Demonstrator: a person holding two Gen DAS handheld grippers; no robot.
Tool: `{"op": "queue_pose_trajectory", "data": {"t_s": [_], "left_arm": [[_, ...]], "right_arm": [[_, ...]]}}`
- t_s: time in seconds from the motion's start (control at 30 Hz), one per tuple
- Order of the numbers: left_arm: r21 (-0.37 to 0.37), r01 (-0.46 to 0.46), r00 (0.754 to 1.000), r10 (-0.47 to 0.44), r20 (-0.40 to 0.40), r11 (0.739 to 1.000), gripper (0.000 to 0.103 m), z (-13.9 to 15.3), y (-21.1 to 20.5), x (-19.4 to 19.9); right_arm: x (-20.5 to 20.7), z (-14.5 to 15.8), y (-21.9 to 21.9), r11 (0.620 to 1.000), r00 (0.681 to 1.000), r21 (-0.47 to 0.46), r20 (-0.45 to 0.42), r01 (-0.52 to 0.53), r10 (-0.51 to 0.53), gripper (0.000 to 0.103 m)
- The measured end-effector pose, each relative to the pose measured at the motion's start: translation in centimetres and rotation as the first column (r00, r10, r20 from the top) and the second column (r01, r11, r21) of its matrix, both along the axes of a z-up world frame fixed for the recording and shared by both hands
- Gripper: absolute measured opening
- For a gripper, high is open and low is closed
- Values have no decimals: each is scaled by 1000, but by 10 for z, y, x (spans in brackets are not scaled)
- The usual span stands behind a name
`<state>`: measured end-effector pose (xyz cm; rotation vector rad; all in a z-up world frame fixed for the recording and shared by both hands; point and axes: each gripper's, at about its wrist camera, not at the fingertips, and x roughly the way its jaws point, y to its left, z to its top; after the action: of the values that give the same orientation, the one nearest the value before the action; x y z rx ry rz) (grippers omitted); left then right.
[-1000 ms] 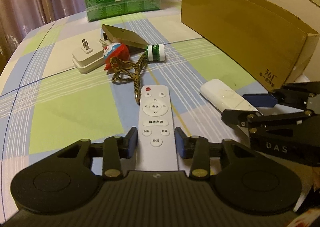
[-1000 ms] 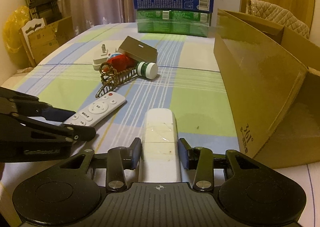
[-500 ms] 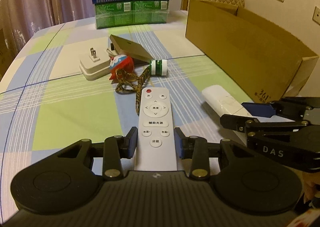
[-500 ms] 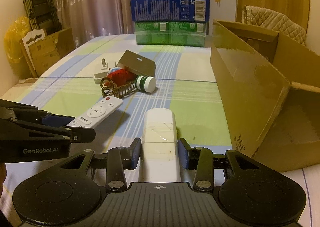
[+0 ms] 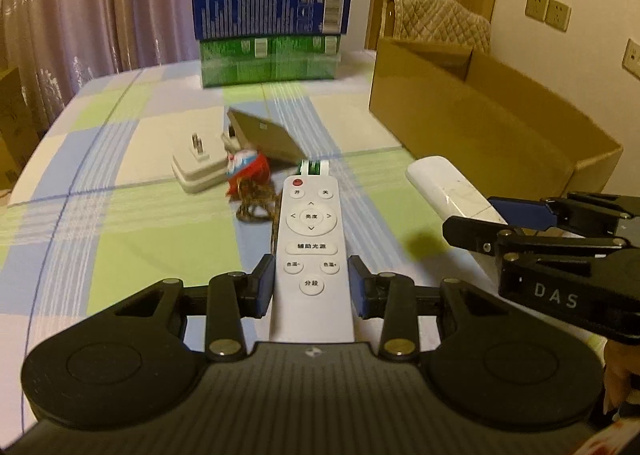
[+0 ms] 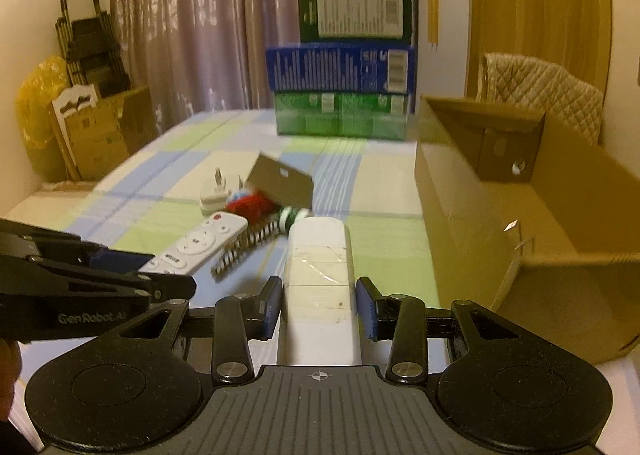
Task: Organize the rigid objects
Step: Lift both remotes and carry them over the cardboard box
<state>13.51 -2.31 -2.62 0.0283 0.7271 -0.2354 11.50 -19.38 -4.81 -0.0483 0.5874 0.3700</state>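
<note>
My left gripper (image 5: 311,283) is shut on a white button remote (image 5: 311,239) and holds it above the checked tablecloth. The same remote (image 6: 198,245) and the left gripper (image 6: 160,275) show at the left of the right wrist view. My right gripper (image 6: 318,305) is shut on a plain white remote (image 6: 320,279), also lifted; that remote (image 5: 448,187) and the right gripper (image 5: 500,223) appear at the right of the left wrist view. An open cardboard box (image 6: 520,223) stands to the right, its side wall (image 5: 480,135) just beyond the plain remote.
A small pile lies mid-table: a white plug adapter (image 5: 198,171), a red toy (image 5: 248,167), a tan flat box (image 5: 264,133), a green-and-white bottle (image 5: 314,166) and a metal rack (image 6: 244,251). Stacked green and blue cartons (image 5: 272,43) stand at the back.
Both grippers have risen off the table with their remotes. The views now tilt up, showing more of the room and the inside of the cardboard box.
</note>
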Motion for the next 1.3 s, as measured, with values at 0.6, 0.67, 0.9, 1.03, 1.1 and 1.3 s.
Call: {"op": "queue_pose_trajectory", "data": {"t_s": [0.6,0.67,0.9,1.03,1.1,1.3], "left_arm": [[-86,157,981,-145,129,984,33,98,-111,29],[-99,177,979,-164,122,979,33,101,-129,38],[-120,199,978,-191,80,973,33,94,-176,61],[-100,200,979,-194,61,975,33,86,-192,69],[-94,197,980,-192,52,976,33,83,-195,72],[-95,188,982,-185,37,978,33,79,-203,80]], "right_arm": [[37,100,-124,986,983,6,86,165,-165,37],[43,101,-141,982,979,4,76,190,-190,37],[55,93,-185,971,971,10,40,237,-237,37],[58,89,-197,970,970,19,28,243,-243,37],[61,86,-201,970,970,23,22,241,-241,37],[70,77,-207,969,969,31,0,246,-246,37]]}}
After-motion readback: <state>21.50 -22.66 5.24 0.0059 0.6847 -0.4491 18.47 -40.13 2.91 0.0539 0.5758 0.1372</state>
